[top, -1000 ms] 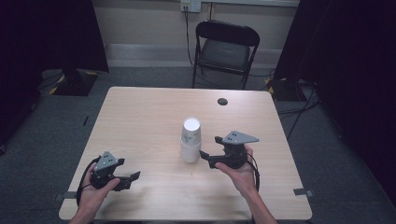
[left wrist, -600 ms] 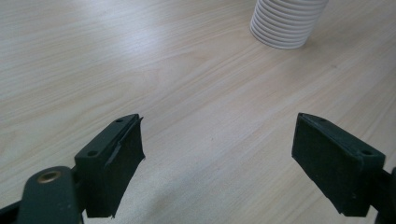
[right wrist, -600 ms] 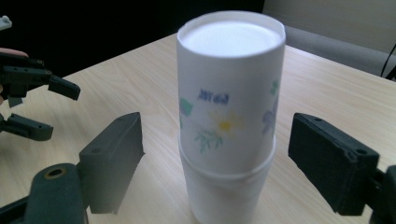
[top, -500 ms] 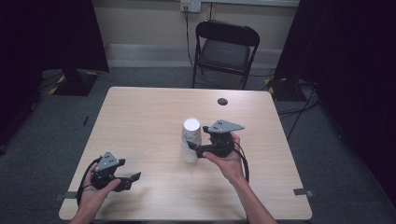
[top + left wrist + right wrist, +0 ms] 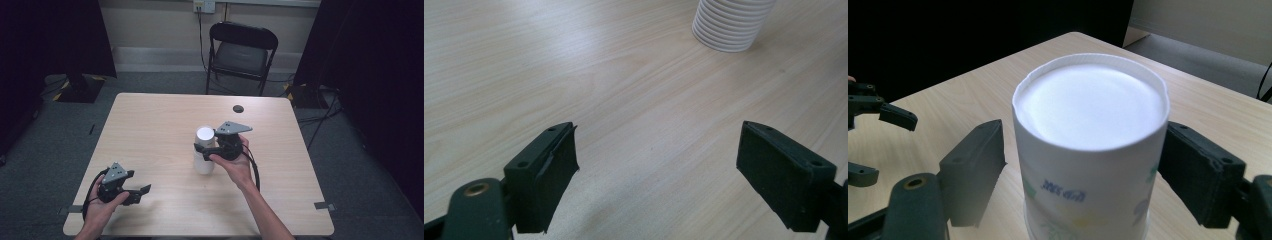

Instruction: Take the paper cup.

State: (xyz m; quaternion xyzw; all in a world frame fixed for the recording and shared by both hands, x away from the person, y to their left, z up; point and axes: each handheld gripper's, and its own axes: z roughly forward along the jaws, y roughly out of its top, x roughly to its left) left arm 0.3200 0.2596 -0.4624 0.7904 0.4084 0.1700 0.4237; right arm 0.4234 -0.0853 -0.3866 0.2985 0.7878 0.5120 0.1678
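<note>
**Right tool straddling the cup stack**

I see the stack of white paper cups [image 5: 204, 150] standing upside down near the middle of the surface [image 5: 150, 125], base up. My right tool [image 5: 206, 148] is at its top cup: in the right gripper view the cup [image 5: 1090, 145] sits between the two jaws, which have just been closing. The right one is at the cup's wall, and a small gap shows on the left. My left tool [image 5: 141, 192] rests low near the front left corner, well apart from the stack, jaws spread wide over bare wood.
</note>
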